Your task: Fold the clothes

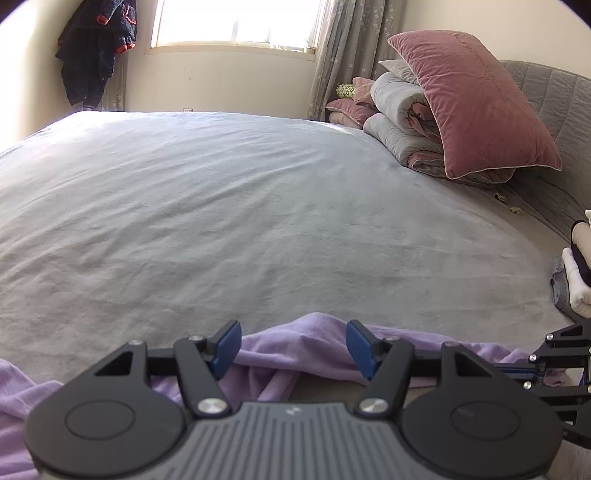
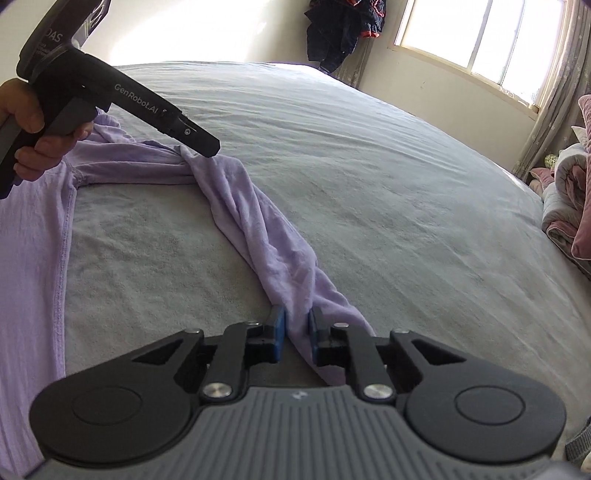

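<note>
A lilac long-sleeved top (image 2: 243,206) lies on the grey bedsheet (image 2: 369,166). Its body lies at the left (image 2: 29,258) and a bunched sleeve runs diagonally to my right gripper (image 2: 296,334), which is shut on the sleeve's end. My left gripper (image 1: 291,345) is open, its blue pads (image 1: 227,347) either side of a raised fold of the top (image 1: 295,343). In the right wrist view the left gripper's body (image 2: 122,96) hovers over the top's shoulder, held by a hand (image 2: 33,129).
Pink pillows (image 1: 476,107) and a folded grey duvet (image 1: 399,122) are stacked by the padded headboard (image 1: 550,110). Folded white and dark clothes (image 1: 580,269) lie at the right edge. A dark garment (image 1: 96,40) hangs by the window (image 1: 236,22).
</note>
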The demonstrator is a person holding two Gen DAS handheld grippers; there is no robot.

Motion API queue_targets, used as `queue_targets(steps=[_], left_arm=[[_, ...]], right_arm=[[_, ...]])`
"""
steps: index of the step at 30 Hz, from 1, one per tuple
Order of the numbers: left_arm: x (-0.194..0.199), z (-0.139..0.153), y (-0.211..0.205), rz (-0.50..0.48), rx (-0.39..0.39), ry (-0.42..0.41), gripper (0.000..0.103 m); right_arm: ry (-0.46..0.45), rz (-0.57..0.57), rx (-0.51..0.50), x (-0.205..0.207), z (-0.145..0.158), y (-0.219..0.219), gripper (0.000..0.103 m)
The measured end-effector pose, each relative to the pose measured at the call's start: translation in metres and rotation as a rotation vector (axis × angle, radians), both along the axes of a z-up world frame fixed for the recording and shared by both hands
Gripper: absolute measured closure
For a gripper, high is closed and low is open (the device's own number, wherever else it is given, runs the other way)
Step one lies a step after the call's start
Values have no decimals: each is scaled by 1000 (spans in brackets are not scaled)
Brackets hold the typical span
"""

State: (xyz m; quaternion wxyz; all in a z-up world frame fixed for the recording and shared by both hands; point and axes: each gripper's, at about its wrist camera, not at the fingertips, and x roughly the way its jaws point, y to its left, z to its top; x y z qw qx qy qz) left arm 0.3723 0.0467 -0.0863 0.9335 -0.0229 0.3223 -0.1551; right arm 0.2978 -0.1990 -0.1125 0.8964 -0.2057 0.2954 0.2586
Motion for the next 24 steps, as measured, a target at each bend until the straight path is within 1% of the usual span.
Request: queue_targets(steps=[5,8,11,13,16,17,18,22,24], left_arm=[[13,0,-4,-39,31,5,39],[18,1,-10,-76,39,3,39],[19,0,-22,-146,42,-4,39],[17,-1,-35,-203,64,-10,39],[10,-2,-51,-255,89,-37,39],[6,0,-55,-278,89,-55,39],[1,1,-59,-302,88,-71,39],[-17,2,-84,-422,115,-118,42],[-20,-3,-100,-462,155,-124,43]], right_arm=[[6,-94,137,22,16,-18,100],[2,-159,216,34,20,-29,100],[6,-232,223,48,8,-30,100],[25,-273,234,56,-2,-30,100],[34,-306,284,56,-6,-37,98],[39,-315,305,55,-5,-41,95],[48,-323,329,52,-1,-46,87],[65,-324,350,38,10,-68,87],[72,-322,354,30,15,-79,87]])
